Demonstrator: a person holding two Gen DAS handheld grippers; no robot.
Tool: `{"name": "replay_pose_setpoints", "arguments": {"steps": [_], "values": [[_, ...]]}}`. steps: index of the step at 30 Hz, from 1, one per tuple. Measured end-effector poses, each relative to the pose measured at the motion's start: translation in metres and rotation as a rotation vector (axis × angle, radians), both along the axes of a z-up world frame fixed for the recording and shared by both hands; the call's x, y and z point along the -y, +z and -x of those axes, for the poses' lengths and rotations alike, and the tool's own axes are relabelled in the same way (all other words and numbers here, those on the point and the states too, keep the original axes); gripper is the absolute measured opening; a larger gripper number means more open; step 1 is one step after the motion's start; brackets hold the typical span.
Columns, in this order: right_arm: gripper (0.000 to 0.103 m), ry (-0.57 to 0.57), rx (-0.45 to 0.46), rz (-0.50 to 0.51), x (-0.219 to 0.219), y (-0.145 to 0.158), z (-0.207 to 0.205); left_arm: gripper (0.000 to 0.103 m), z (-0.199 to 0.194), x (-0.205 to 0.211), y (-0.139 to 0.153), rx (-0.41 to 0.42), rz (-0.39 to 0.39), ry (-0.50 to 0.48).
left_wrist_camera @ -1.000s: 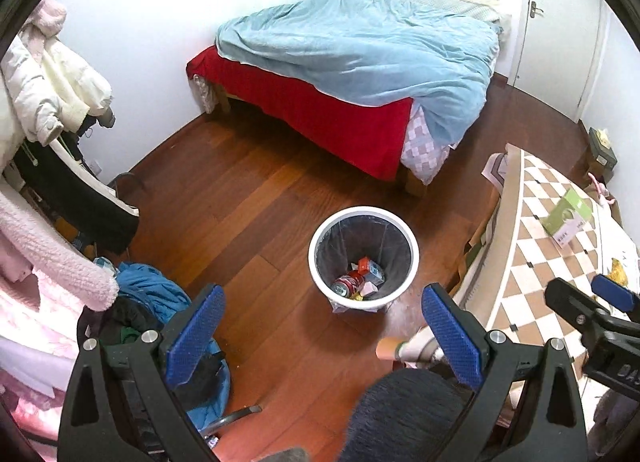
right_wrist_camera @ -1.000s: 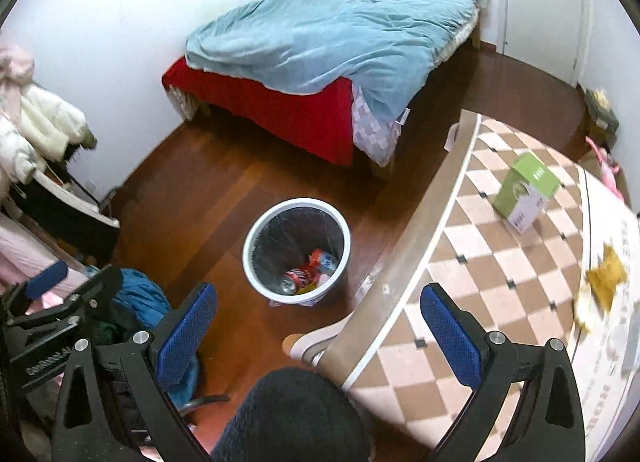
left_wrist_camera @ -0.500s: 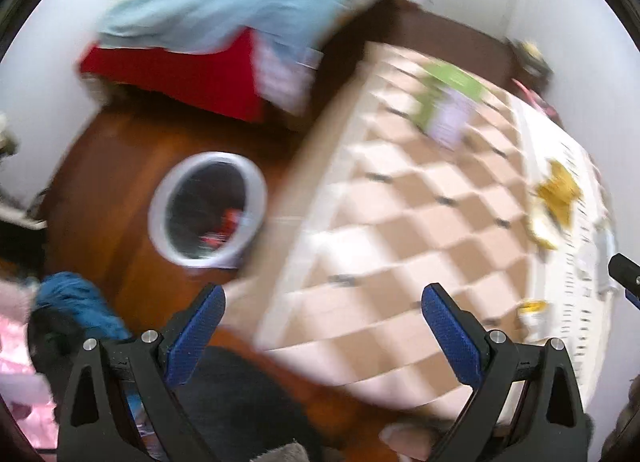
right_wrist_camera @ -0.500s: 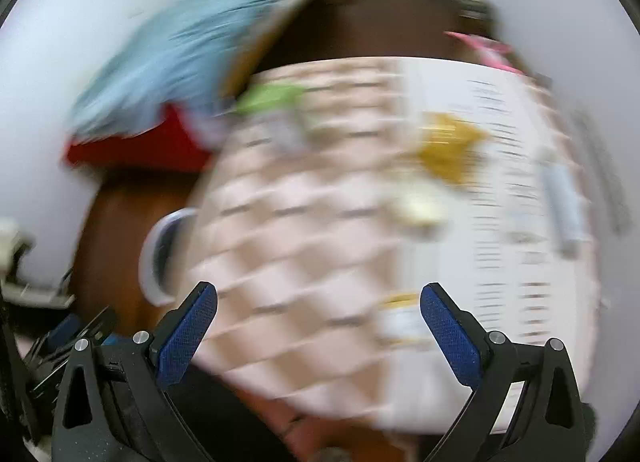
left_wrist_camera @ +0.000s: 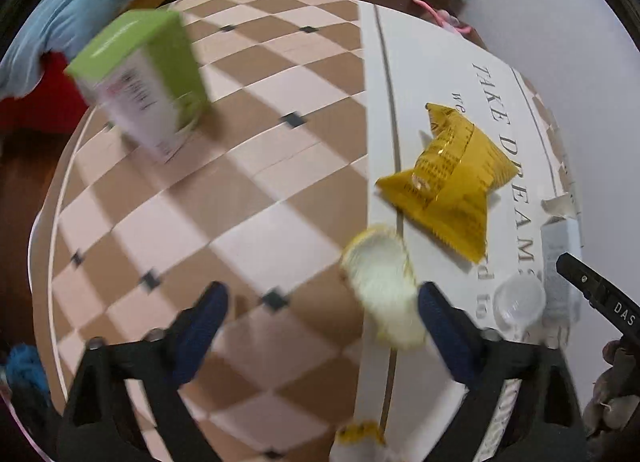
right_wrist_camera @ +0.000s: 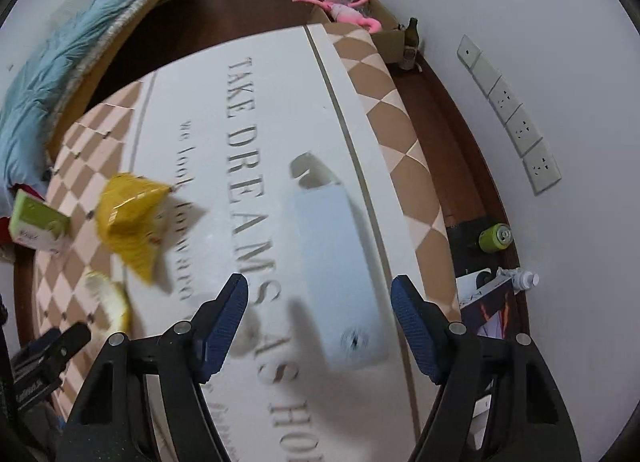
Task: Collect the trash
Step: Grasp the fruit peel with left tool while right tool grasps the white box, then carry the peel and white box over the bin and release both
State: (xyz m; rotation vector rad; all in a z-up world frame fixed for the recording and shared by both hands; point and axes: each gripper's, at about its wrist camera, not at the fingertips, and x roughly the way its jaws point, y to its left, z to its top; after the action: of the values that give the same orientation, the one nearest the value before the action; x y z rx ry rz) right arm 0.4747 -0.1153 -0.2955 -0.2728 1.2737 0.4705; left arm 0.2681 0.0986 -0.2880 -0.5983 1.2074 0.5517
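My left gripper (left_wrist_camera: 320, 318) is open above the checkered table (left_wrist_camera: 248, 190). A pale yellow peel piece (left_wrist_camera: 384, 286) lies just inside its right finger. A crumpled yellow wrapper (left_wrist_camera: 452, 178) lies beyond it on the white lettered mat (left_wrist_camera: 400, 62). My right gripper (right_wrist_camera: 320, 314) is open over a light blue box (right_wrist_camera: 340, 262) on the mat (right_wrist_camera: 260, 110). The wrapper (right_wrist_camera: 128, 222) and the peel (right_wrist_camera: 108, 298) lie to its left.
A green and white carton (left_wrist_camera: 144, 78) stands at the far left of the table. A clear plastic cup (left_wrist_camera: 518, 302) sits by the right gripper's tip. On the floor right of the table lie a green can (right_wrist_camera: 496, 237) and a plastic bottle (right_wrist_camera: 520, 279).
Both grippers swung from the white bin on the floor to the right, over the table top. Both stayed open and empty.
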Motion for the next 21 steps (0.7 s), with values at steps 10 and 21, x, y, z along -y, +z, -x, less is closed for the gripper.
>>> {"name": "replay_pose_setpoints", "arguments": {"steps": [10, 21], "values": [[0.039, 0.016, 0.007, -0.002, -0.001, -0.025, -0.005, 0.010, -0.014, 0.017, 0.000, 0.019, -0.105, -0.098], [0.038, 0.028, 0.046, -0.077, 0.008, 0.017, 0.017, 0.005, 0.003, 0.019, 0.050, 0.094, -0.204, -0.096]]}}
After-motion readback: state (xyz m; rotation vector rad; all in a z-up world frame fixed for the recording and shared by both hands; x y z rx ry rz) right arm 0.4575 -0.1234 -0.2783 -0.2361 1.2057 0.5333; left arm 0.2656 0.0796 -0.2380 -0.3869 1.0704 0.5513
